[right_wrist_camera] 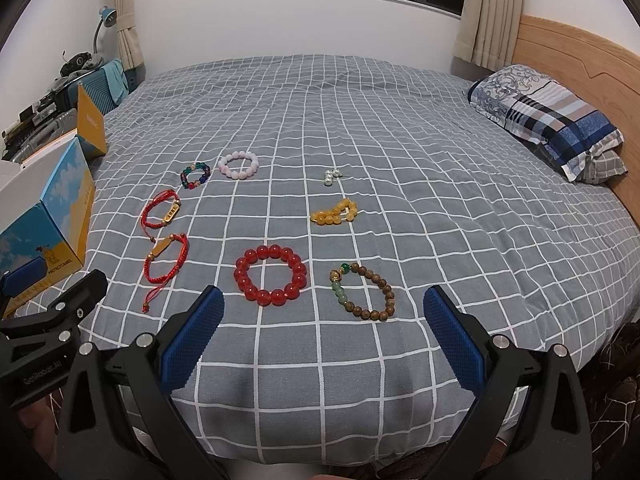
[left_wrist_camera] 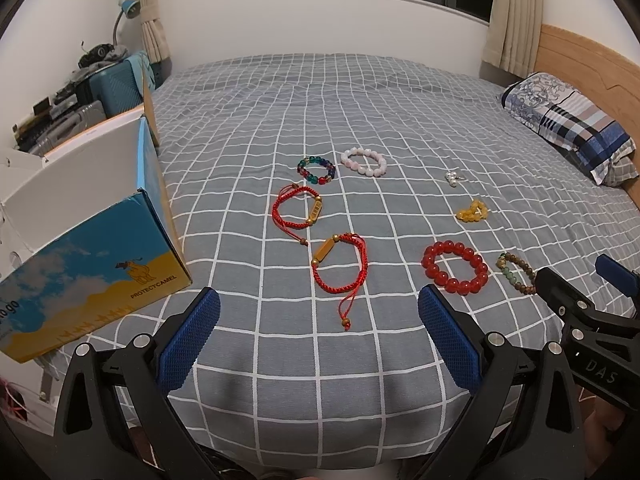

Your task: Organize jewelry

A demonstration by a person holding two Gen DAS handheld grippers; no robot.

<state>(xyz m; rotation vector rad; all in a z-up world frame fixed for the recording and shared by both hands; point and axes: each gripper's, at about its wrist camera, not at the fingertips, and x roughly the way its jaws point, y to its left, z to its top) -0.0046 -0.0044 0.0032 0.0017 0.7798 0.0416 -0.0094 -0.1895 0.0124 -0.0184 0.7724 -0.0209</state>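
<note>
We hold the left gripper (left_wrist_camera: 319, 340) and the right gripper (right_wrist_camera: 323, 338) side by side over the near edge of the bed (left_wrist_camera: 360, 92), both with fingers spread wide and nothing between the pads. This stance keeps every piece in view before a first pick is chosen.

The jewelry lies flat and spaced apart on the checked bedspread, so each piece can be approached without disturbing its neighbour:
- At 12 o'clock from the left gripper: a red cord bracelet with a gold bar (left_wrist_camera: 340, 266), and beyond it a second red cord bracelet (left_wrist_camera: 297, 211).
- Farther out: a multicoloured glass-bead bracelet (left_wrist_camera: 316, 170) and a pale pink bead bracelet (left_wrist_camera: 364, 162).
- At 12 o'clock from the right gripper: a red bead bracelet (right_wrist_camera: 271, 276); at 1 o'clock, a wooden bead bracelet with green beads (right_wrist_camera: 364, 293).
- Beyond these: a yellow bead bracelet (right_wrist_camera: 335, 213), bunched, and a small pearl piece (right_wrist_camera: 332, 177).

An open shoebox (left_wrist_camera: 92, 248) sits at 10 o'clock from the left gripper; we judge it the likely container. No piece appears moved toward it yet; we cannot see inside.
</note>
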